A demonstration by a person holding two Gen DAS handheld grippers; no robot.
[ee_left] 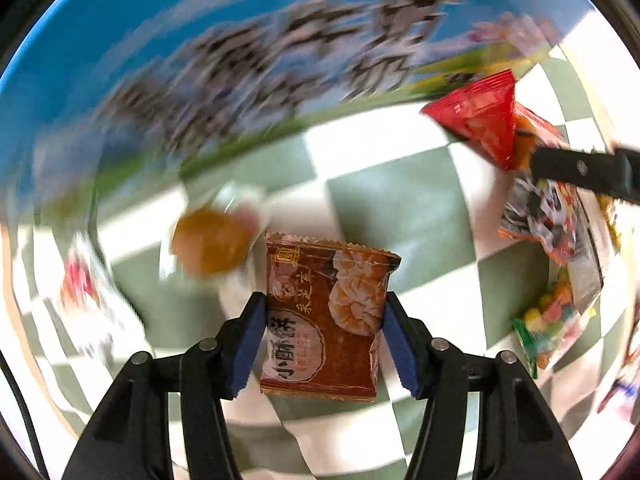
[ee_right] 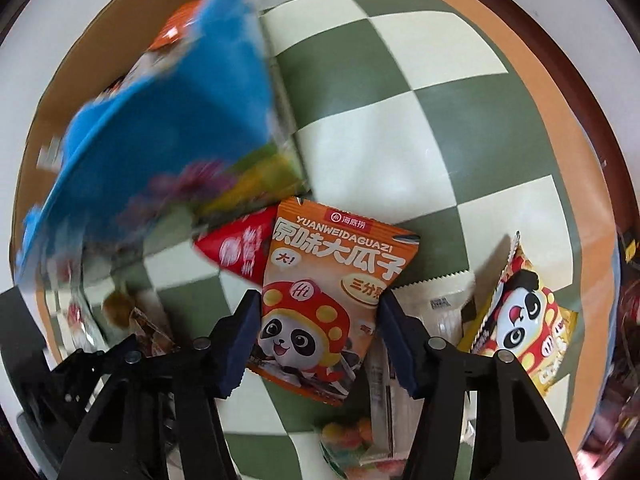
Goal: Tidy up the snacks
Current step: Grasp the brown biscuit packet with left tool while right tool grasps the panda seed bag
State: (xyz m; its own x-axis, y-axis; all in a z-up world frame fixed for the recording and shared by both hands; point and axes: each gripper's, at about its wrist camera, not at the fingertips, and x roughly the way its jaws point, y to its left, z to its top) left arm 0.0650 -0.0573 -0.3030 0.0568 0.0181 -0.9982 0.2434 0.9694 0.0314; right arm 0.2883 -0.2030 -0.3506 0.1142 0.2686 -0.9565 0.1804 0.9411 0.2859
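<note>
My left gripper (ee_left: 324,332) is shut on a brown pastry packet (ee_left: 326,316) and holds it above the green-and-white checked cloth (ee_left: 400,208). My right gripper (ee_right: 318,332) is shut on an orange sunflower-seed packet with a panda (ee_right: 328,300). A red packet (ee_right: 236,252) lies just behind it; it also shows in the left wrist view (ee_left: 480,120), next to the right gripper's black arm (ee_left: 584,172). A big blue box (ee_left: 200,60), blurred, stands at the back; it shows at the left of the right wrist view (ee_right: 168,120).
A round orange-brown snack in clear wrap (ee_left: 212,240) and a small red-and-white packet (ee_left: 80,280) lie at left. A yellow panda packet (ee_right: 524,320), a clear packet (ee_right: 436,304) and a colourful candy bag (ee_right: 352,444) lie at right. The candy bag also shows in the left wrist view (ee_left: 548,320).
</note>
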